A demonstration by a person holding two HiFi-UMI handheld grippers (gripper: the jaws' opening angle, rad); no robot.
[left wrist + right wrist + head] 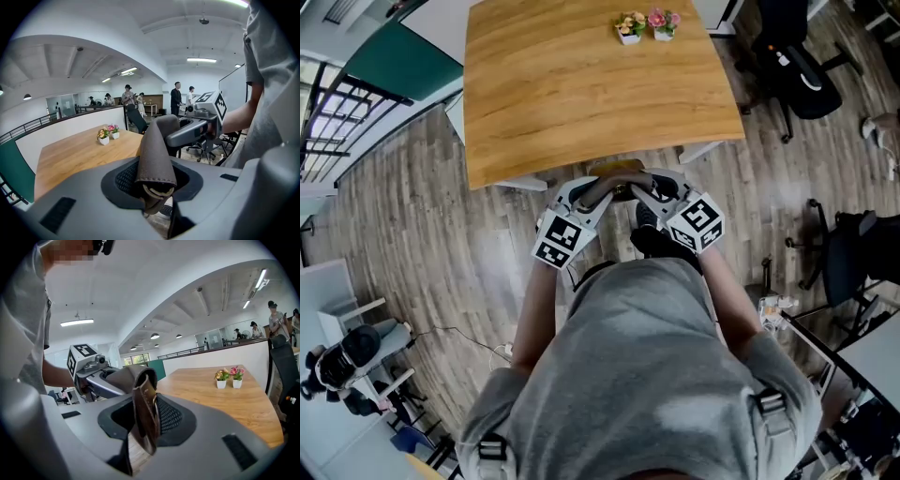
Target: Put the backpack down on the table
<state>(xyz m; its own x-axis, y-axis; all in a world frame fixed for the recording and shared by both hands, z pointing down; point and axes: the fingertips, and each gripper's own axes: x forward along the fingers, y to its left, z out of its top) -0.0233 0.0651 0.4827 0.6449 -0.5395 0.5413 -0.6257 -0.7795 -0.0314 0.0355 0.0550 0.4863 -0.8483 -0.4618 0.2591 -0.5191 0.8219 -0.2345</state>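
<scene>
The backpack's brown leather top handle (615, 181) arches between my two grippers, just short of the wooden table's near edge (581, 164). My left gripper (592, 194) is shut on one end of the handle (157, 154). My right gripper (645, 194) is shut on the other end (143, 413). Each gripper view shows the other gripper across the handle: the right gripper (197, 126) and the left gripper (93, 376). The bag's body is mostly hidden beneath the grippers; a dark shape (661, 242) below them may be part of it.
Two small flower pots (647, 25) stand at the table's far edge. Black office chairs (797, 66) are to the right of the table, another chair (853, 253) and a desk at far right. Several people stand far off (176, 98).
</scene>
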